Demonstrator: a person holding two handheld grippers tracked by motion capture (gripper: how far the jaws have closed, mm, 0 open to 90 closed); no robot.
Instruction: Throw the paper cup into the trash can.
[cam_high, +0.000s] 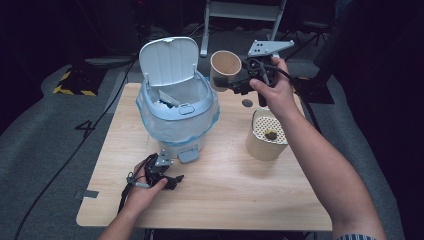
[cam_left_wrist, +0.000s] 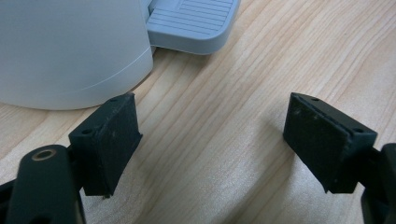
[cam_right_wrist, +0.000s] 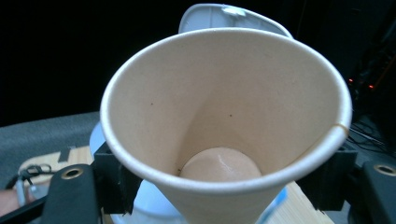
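**A light paper cup held aloft beside an open bin**

We see the right gripper (cam_high: 235, 84) at the upper middle of the high view, its fingers clenched on the tan paper cup (cam_high: 225, 69), which is lifted clear of the worktop and tipped so its mouth faces the gripper's camera. In the right gripper view the cup (cam_right_wrist: 224, 126) looks empty, squeezed from both sides below its rim. We judge the hold fragile: thin paper can buckle under pressure and slip free, and a release short of the opening could bounce it off the rim.

The white plastic pedal bin with a pale blue liner (cam_high: 177, 112) stands left of centre, its hinged lid (cam_high: 169, 61) raised. The liner bags loosely over the rim, so a cup could catch on it. The left gripper (cam_high: 167, 178) rests at the lower left, fingers (cam_left_wrist: 109, 140) released and wide apart above bare wood, just beside the bin's grey foot pedal (cam_left_wrist: 194, 23). A stray nudge there could shift the bin, we think.

A second tan paper tub with a white perforated insert (cam_high: 267, 134) sits at the right, below the raised forearm, where a dropping elbow might knock it.

The light wooden worktop (cam_high: 225, 195) is smooth and otherwise bare. Around it lie grey carpet, trailing cables and a dark room, with yellow-black hazard tape at the upper left.
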